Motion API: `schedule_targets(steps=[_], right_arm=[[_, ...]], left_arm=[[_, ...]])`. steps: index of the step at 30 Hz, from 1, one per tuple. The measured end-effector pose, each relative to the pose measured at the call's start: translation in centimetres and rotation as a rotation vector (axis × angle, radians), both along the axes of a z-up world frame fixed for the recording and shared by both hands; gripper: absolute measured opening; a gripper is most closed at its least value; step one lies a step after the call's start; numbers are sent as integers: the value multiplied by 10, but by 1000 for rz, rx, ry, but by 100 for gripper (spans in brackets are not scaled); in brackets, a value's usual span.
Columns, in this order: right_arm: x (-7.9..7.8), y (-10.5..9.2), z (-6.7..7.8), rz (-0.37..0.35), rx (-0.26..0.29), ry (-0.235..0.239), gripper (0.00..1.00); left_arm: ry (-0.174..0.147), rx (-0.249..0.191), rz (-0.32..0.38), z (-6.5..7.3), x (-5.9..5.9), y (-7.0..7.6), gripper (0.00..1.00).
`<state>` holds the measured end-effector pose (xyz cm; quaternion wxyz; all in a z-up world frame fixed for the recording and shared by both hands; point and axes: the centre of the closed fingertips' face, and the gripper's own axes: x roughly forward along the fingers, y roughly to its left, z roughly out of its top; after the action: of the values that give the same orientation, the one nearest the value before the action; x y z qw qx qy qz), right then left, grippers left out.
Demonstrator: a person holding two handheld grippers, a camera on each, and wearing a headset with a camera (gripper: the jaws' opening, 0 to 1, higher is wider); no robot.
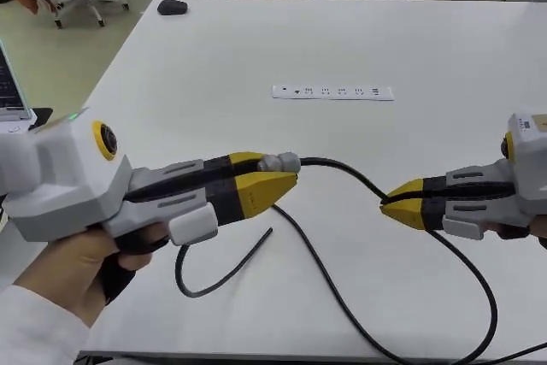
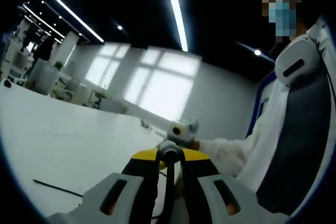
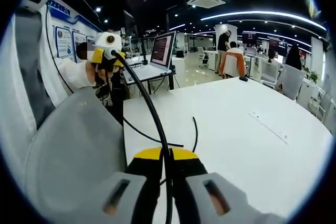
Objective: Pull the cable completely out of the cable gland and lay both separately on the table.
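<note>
My left gripper [image 1: 289, 173] is shut on a grey cable gland [image 1: 279, 162] held above the white table [image 1: 342, 49]. In the left gripper view the cable gland [image 2: 169, 151] sits clamped at the tips of the left gripper [image 2: 169, 156]. A black cable [image 1: 342, 173] comes out of the gland and arcs right to my right gripper [image 1: 386, 203], which is shut on it. Past the right gripper the cable loops down over the table's near edge. In the right gripper view the cable [image 3: 149, 108] runs from the right gripper [image 3: 165, 153] up to the left gripper [image 3: 107, 51].
A white power strip [image 1: 333, 92] lies mid-table. A dark mouse [image 1: 172, 8] sits at the far left corner. The cable's free end [image 1: 226, 273] curls on the table near the front edge. Office chairs stand beyond the table, and a laptop [image 1: 10, 91] is at the left.
</note>
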<state>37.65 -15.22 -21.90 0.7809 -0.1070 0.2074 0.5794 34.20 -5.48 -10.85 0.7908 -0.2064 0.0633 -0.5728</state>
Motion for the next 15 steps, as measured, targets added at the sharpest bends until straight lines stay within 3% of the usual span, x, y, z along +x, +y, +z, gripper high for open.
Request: schedule_targets(steps=[5,9,12,15], right_arm=[[-1,-2,-5,-6,-32,18,4],[-3,-3,-2,14,-62,-22,4],[-1,-6,3,-3,-82,-46,6],[-2,-2,16,1,-56,-69,13]], left_arm=[[14,4,20,-3,4,0,17],[26,-9,33,-3,6,-2,17],[33,29,56,-11,11,-3,17],[40,19,46,-10,9,-6,17]])
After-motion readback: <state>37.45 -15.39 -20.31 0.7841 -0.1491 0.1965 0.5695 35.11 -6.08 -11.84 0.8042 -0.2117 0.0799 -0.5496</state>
